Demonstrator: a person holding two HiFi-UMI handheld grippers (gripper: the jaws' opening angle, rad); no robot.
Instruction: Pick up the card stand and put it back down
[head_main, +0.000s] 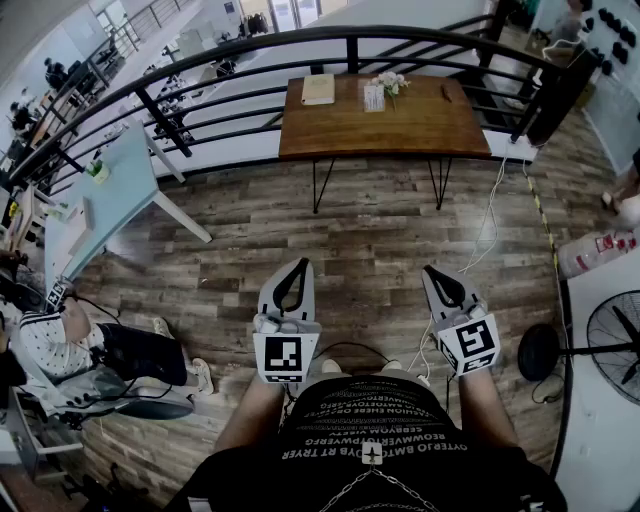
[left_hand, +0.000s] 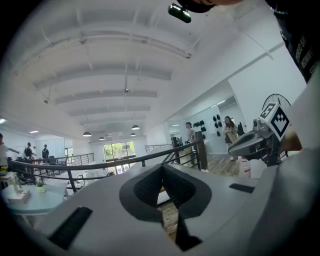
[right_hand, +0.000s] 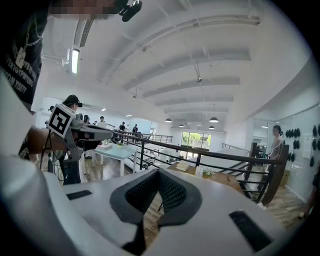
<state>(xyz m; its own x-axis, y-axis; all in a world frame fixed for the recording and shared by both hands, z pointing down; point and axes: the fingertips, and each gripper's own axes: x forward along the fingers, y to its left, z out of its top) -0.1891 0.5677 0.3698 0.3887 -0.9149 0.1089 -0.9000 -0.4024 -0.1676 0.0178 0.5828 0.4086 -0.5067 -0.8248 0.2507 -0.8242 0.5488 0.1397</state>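
Pickup not begun: card stand (head_main: 373, 97) is seen on table (head_main: 430, 125), well apart from left gripper (head_main: 296, 272) and right gripper (head_main: 436, 277), both closed and empty.

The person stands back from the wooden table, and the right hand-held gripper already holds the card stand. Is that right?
No: the right hand-held gripper holds nothing: the right gripper view shows its jaws shut and empty. The card stand is on the wooden table, and the person does stand back from it, as the head view shows.

Wood-plank floor (head_main: 380, 250), brown table (head_main: 430, 125) beside black railing (head_main: 352, 52).
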